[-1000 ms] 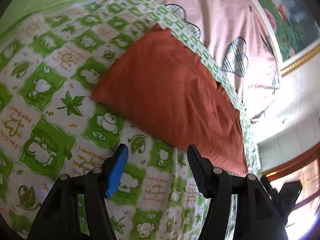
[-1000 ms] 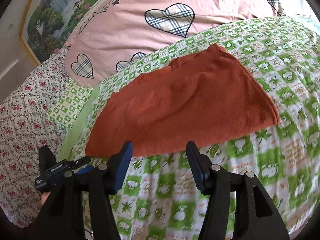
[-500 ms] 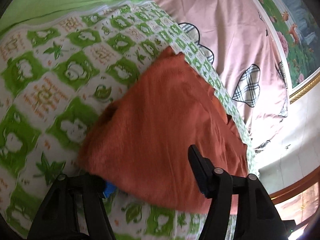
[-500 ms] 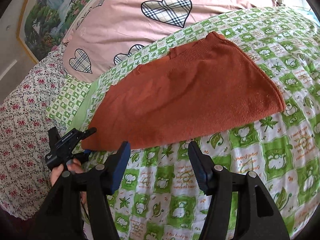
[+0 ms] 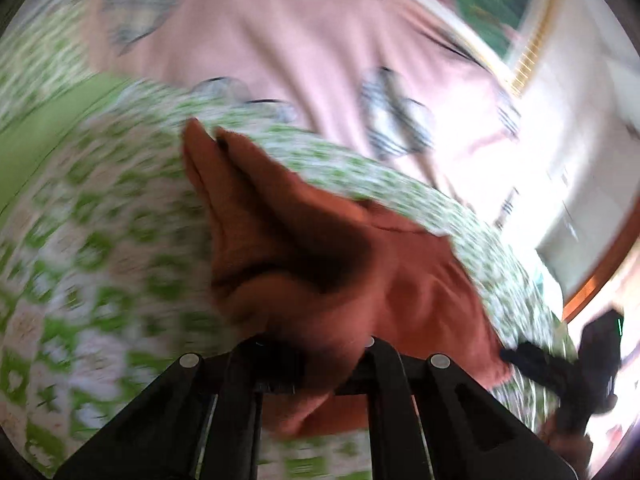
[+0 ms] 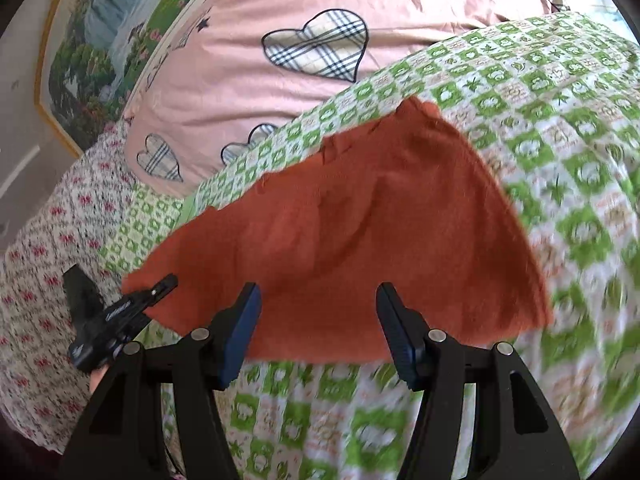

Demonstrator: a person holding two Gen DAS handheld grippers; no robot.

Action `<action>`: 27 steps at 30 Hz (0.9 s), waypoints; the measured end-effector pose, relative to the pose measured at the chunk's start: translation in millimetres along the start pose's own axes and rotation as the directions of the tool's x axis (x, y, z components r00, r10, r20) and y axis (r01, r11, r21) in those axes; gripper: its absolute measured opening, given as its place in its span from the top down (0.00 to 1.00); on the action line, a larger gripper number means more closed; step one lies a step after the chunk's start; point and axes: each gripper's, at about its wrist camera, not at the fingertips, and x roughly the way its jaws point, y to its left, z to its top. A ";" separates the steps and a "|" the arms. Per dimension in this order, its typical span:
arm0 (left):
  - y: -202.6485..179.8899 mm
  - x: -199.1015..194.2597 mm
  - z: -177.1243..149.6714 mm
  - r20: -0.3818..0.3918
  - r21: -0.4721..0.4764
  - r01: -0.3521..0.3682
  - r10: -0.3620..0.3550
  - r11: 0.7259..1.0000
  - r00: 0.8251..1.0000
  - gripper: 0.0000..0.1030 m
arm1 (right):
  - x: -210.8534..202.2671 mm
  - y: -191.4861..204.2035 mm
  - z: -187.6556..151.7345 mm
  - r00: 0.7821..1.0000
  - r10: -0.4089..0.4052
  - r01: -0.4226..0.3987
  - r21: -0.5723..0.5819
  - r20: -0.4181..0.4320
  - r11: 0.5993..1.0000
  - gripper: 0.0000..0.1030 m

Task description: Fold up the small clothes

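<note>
A rust-orange knitted garment (image 6: 360,232) lies on the green-and-white checked bedspread (image 6: 580,160). In the blurred left wrist view my left gripper (image 5: 320,360) is shut on the garment's near corner (image 5: 320,280), and the cloth bunches and lifts into a fold over the jaws. My right gripper (image 6: 318,320) is open and empty, its jaws just above the garment's near edge. The left gripper also shows at the left of the right wrist view (image 6: 116,316), at the garment's left corner.
A pink quilt with plaid hearts (image 6: 280,60) lies beyond the bedspread. A floral sheet (image 6: 40,280) is at the left. A framed landscape painting (image 6: 100,40) hangs on the wall behind. The right gripper shows at the far right of the left wrist view (image 5: 580,360).
My left gripper closed on the garment's corner and pulled it up, bunching the cloth. My right gripper moved forward to the garment's near edge and stayed open.
</note>
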 end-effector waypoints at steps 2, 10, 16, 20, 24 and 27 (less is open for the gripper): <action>-37.2 18.2 -7.2 -0.025 0.096 0.017 -0.015 0.995 1.000 0.93 | 4.8 -5.9 12.8 0.999 0.035 -0.035 0.021 -0.007 0.999 0.41; -81.0 86.5 -56.5 -0.164 0.251 -0.001 0.043 0.968 0.986 0.93 | 75.7 -6.5 48.4 0.973 0.160 -0.151 0.071 -0.165 0.986 0.24; -78.7 76.1 -51.5 -0.141 0.260 0.032 0.006 0.965 0.990 0.94 | 155.3 19.6 52.9 0.930 0.179 -0.181 0.023 -0.322 0.983 0.24; -72.6 71.1 -45.9 -0.141 0.245 0.053 -0.018 0.968 0.990 0.94 | 194.2 38.4 53.4 0.909 0.188 -0.202 0.000 -0.371 0.979 0.39; -83.5 61.2 -36.4 -0.120 0.266 0.062 -0.030 0.962 0.992 0.94 | 187.7 44.1 63.8 0.919 0.191 -0.204 -0.002 -0.344 0.979 0.84; -102.4 50.2 -24.1 -0.108 0.255 0.145 -0.121 0.956 0.987 0.94 | 139.8 52.8 79.6 0.946 0.201 -0.227 -0.078 -0.254 0.971 0.85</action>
